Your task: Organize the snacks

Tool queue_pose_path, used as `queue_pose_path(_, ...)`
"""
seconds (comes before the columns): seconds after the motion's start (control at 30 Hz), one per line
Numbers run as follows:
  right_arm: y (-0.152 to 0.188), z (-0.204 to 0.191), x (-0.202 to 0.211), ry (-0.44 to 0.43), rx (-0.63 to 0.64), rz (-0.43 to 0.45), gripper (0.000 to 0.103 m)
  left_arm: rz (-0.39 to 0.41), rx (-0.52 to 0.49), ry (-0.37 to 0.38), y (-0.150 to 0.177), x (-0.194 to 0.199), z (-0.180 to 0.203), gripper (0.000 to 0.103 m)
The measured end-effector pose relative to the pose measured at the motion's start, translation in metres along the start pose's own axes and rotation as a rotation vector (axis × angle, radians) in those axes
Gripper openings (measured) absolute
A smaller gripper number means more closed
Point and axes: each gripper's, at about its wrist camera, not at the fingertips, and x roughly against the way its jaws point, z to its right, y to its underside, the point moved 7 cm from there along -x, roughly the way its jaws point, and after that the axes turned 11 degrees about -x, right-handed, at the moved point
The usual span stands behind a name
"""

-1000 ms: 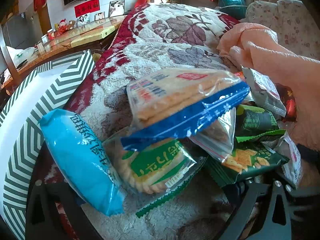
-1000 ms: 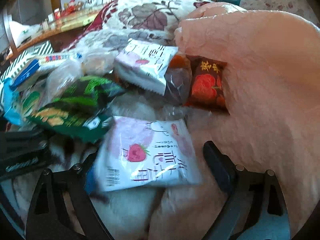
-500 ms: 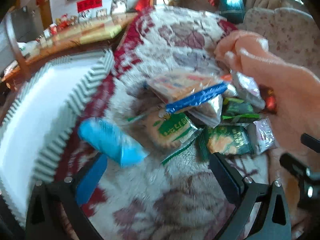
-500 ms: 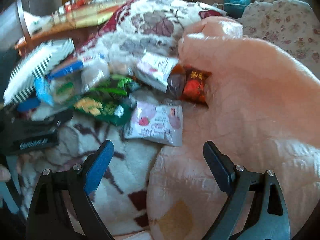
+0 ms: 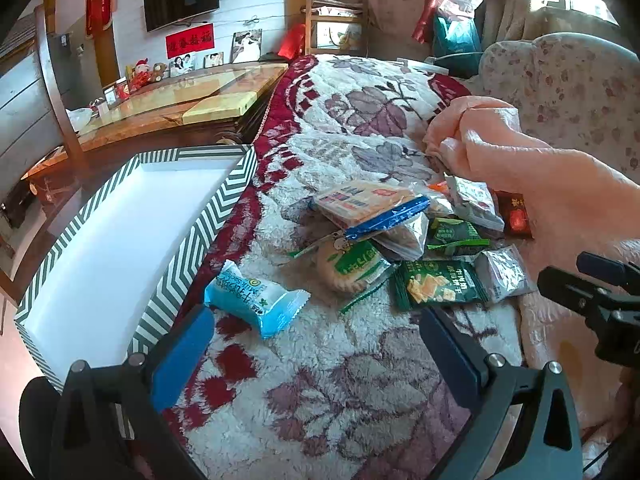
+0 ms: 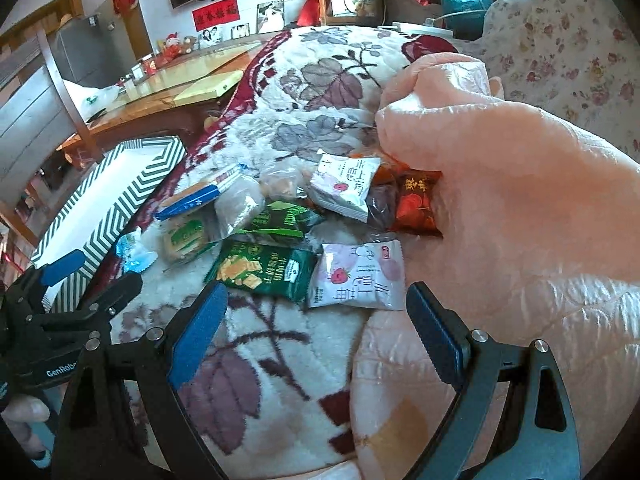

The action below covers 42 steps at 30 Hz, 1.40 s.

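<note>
left gripper (image 5: 316, 344) spread wide and empty above floral blanket (image 5: 360, 380), right gripper (image 6: 316, 320) likewise spread, snack packets (image 5: 400, 248) heaped mid-blanket beside chevron box (image 5: 192, 256), red packet (image 6: 416, 204) half hidden under peach quilt (image 6: 520, 184), box's near corner cut off

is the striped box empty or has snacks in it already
Empty as far as visible: the striped box shows only bare white floor; the snacks lie outside on the blanket.

Both grippers (left (image 5: 316, 344), right (image 6: 316, 332)) pulled back from the snack pile (image 5: 400, 248).
</note>
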Motion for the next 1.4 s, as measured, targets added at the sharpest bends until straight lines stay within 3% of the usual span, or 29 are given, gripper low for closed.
queue_pose_path(0.43, -0.003, 0.009, -0.002, 0.0, -0.059, -0.032, 0.091, 0.003, 0.081, 0.106, 0.015, -0.009, -0.014, 0.103)
queue_pose_path(0.67, -0.001, 0.006, -0.001, 0.001, -0.051, -0.045, 0.091, -0.033, 0.162, 0.111, 0.024, -0.018, -0.033, 0.103)
queue_pose_path(1.13, 0.004, 0.006, -0.009, -0.005, -0.048, -0.084, 0.091, -0.111, 0.26, 0.06, 0.016, -0.052, -0.052, 0.103)
queue_pose_path(1.33, 0.002, 0.012, -0.009, 0.001, -0.067, -0.086, 0.091, -0.202, 0.379, -0.001, 0.022, -0.068, -0.076, 0.103)
queue_pose_path(1.4, 0.001, 0.014, -0.01, -0.001, -0.079, -0.087, 0.091, -0.25, 0.399, -0.019, 0.03, -0.074, -0.082, 0.092)
